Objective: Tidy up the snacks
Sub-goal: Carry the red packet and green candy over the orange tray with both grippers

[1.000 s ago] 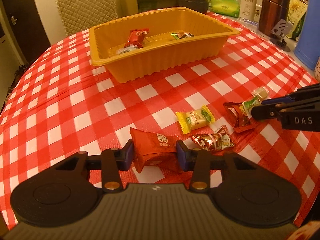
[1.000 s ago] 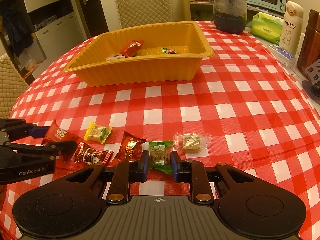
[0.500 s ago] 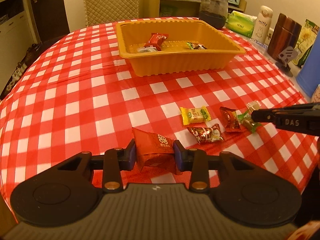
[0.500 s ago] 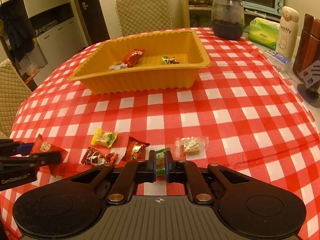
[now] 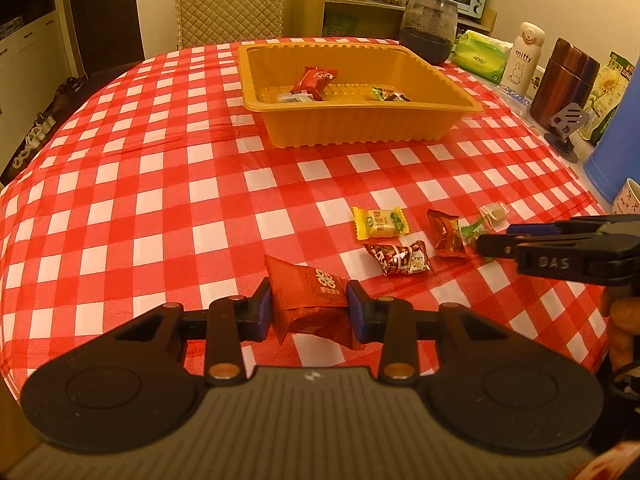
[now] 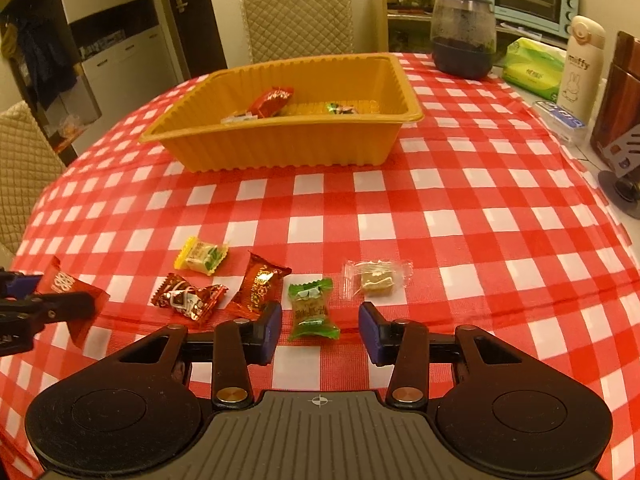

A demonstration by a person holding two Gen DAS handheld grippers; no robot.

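My left gripper (image 5: 310, 308) is shut on a red snack packet (image 5: 304, 286) and holds it a little above the checked cloth. In the right wrist view the same packet (image 6: 64, 284) shows at the far left. The jaws of my right gripper (image 6: 320, 326) are opening. A green candy (image 6: 312, 312) lies on the cloth between them, and the pads stand clear of it. A yellow candy (image 6: 202, 255), a red-and-white candy (image 6: 188, 302), a dark red candy (image 6: 260, 290) and a clear-wrapped beige piece (image 6: 376, 280) lie nearby. The orange tray (image 6: 288, 148), farther back, holds a few snacks.
Along the table's right side stand a dark glass jar (image 6: 462, 36), a green tissue pack (image 6: 532, 68), a white bottle (image 6: 580, 64), a brown canister (image 5: 564, 76), a phone stand (image 6: 624, 168) and a blue container (image 5: 616, 132). A quilted chair (image 6: 298, 20) stands behind the table.
My right gripper closed on the green candy, then opened again, and the candy lies on the cloth. My left gripper rose and rolled level with the red packet in it.
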